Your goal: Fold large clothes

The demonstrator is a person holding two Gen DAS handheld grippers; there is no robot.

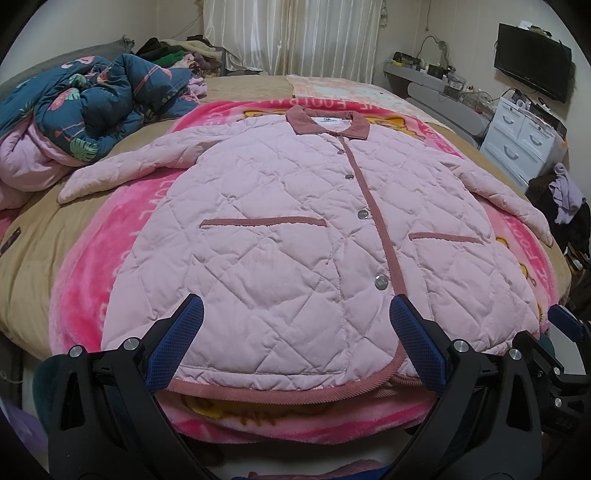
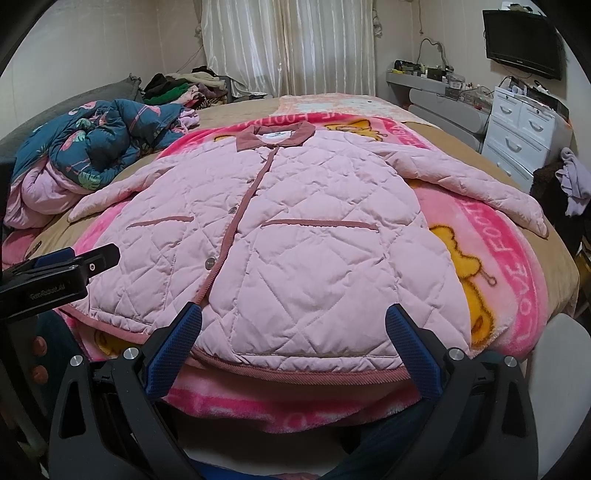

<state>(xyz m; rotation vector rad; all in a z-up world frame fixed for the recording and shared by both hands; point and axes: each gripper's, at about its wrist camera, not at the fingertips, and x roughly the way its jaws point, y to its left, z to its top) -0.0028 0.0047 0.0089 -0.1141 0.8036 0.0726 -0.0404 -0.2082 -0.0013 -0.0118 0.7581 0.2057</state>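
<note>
One bed bears a pink blanket, and on that a quilted jacket lies flat, front up (sleeves out, snaps closed). Both grippers, left and right, hover spread wide over its hem, holding nothing.

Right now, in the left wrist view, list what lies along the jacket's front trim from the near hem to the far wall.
Hem trim → lowest snap button → middle snap → upper snap → collar → tan bedcover → curtains.
</note>
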